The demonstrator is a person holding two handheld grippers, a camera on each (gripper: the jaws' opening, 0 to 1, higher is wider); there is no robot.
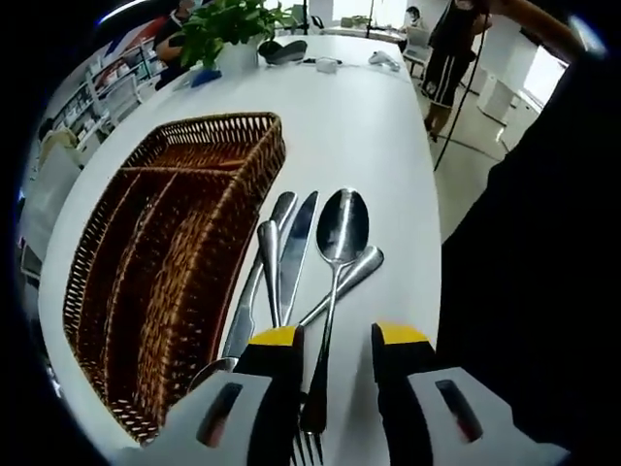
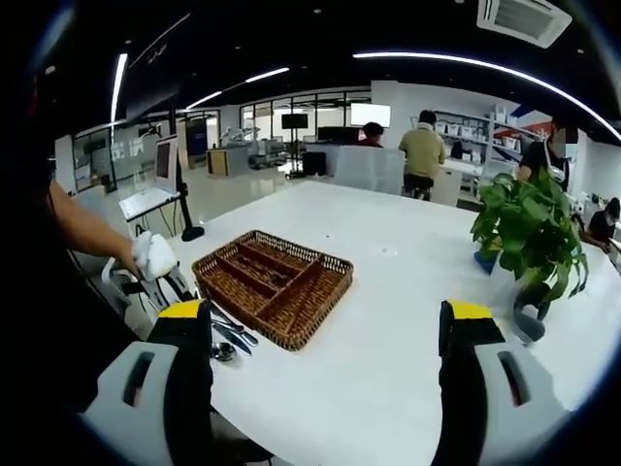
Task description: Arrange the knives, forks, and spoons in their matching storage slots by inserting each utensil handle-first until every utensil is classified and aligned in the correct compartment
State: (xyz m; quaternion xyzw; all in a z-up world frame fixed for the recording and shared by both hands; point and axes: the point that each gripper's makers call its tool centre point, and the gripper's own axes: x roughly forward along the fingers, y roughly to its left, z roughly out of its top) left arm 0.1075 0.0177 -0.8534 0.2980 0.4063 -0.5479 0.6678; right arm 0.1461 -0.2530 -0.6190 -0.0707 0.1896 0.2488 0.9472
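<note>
A brown wicker cutlery basket [image 1: 184, 252] with long divided slots lies on the white table [image 1: 369, 126], and its slots look empty. Right beside it is a loose bunch of steel utensils: a large spoon [image 1: 342, 228], two knives [image 1: 296, 248], a second spoon [image 1: 268, 262] and a fork [image 1: 306, 447]. My left gripper [image 1: 337, 340] is open just above the bunch, with the large spoon's handle running between its jaws. My right gripper [image 2: 327, 316] is open wide over bare table, well back from the basket [image 2: 275, 282] and the utensils [image 2: 228, 335].
A potted green plant [image 2: 529, 228] stands on the table's right side, with small dark items near it [image 1: 286, 50]. A person's arm [image 2: 87, 233] reaches in from the left. Other people, desks and shelves fill the room behind. The table edge [image 1: 427, 243] runs close to the utensils.
</note>
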